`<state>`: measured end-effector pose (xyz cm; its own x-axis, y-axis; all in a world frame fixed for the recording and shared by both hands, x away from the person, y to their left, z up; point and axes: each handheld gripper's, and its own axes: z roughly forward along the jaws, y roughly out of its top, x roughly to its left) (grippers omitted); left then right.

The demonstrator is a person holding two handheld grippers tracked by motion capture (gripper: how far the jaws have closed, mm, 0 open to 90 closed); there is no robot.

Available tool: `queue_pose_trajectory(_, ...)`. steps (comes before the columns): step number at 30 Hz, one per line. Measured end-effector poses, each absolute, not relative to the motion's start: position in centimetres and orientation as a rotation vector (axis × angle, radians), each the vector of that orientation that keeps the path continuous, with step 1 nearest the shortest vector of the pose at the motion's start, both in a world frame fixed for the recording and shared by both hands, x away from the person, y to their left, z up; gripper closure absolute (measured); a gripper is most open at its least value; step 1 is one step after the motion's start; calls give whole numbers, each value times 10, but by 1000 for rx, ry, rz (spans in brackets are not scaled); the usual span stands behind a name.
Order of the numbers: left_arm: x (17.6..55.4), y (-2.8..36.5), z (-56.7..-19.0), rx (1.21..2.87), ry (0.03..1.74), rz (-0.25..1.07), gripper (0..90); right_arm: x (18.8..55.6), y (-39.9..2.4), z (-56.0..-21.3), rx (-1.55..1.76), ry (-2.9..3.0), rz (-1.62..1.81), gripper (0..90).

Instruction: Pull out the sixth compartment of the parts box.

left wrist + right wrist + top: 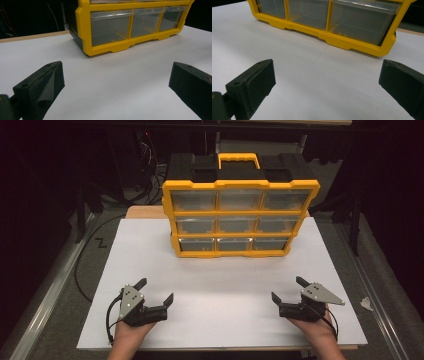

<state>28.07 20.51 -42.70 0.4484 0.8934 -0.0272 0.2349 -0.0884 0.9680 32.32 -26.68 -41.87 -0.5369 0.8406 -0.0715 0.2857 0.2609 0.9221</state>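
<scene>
I see left gripper low at near left, jaws spread wide, nothing between. Right gripper low at near right, jaws equally wide, nothing held. Both hands enter from bottom edge, well apart.

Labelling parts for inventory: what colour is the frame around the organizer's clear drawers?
Yellow. The organizer frame shows best in the high view.

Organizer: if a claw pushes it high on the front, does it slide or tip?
The organizer stands upright on its narrow edge, taller than deep, so a high push would likely tip it backward. The board looks smooth, so a low push probably slides it. Its drawers look clear and seemingly empty, so it is likely light for its size; the hard plastic frame should stay stiff.
</scene>
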Motion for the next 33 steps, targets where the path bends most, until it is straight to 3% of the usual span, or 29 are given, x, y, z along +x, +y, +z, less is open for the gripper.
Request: queue_pose_trajectory(33, 283, 204, -431, 1621, 988, 753, 3, 339, -263, -426, 1063, 1924, 1163, 12)
